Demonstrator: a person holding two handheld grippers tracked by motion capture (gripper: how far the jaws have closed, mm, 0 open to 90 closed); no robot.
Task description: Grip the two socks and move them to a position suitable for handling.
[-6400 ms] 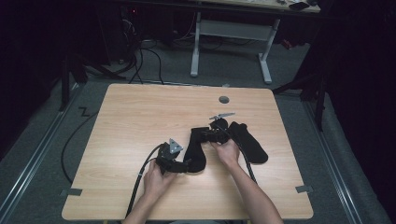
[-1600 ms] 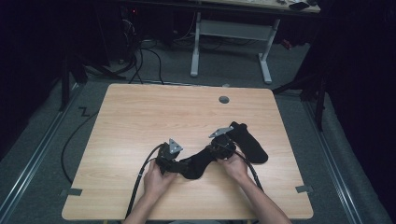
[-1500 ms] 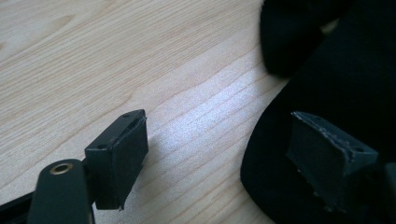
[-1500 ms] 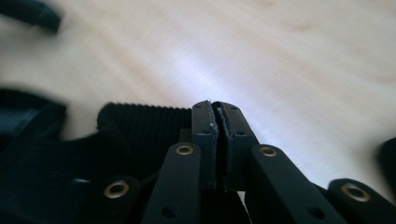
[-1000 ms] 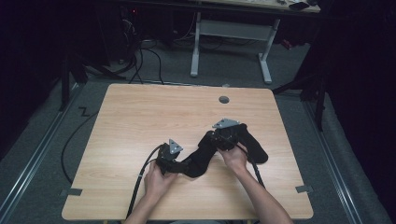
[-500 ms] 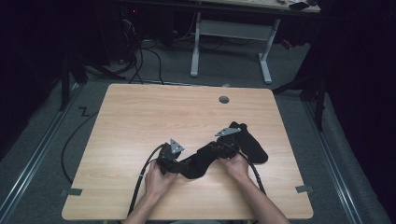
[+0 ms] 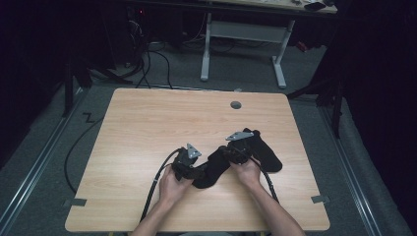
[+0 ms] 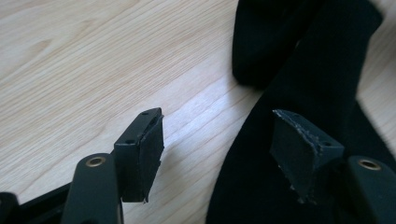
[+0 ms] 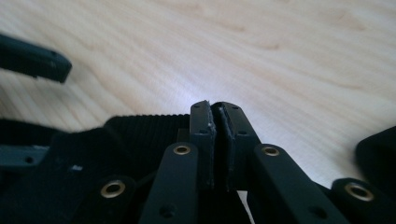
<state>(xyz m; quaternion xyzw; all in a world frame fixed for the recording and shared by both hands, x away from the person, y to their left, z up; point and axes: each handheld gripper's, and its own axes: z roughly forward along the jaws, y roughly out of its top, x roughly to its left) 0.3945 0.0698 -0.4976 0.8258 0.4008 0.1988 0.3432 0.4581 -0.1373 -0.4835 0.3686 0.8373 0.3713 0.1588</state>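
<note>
Long black knit sock point(image 7: 212, 169) lying near the front edge of the light wooden table point(image 7: 147, 123), long axis running between the hands. Right gripper point(image 9: 214, 109) pinched together on its ribbed cuff; left gripper point(image 8: 219, 140) parted, just been closing — one jaw over the fabric, other over bare wood. Second black sock point(image 7: 265, 152) just right.

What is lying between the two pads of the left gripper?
In the left gripper view, bare table wood and the edge of the black sock lie between the left gripper pads. The jaws have just been closing, not yet pressing on it.
</note>
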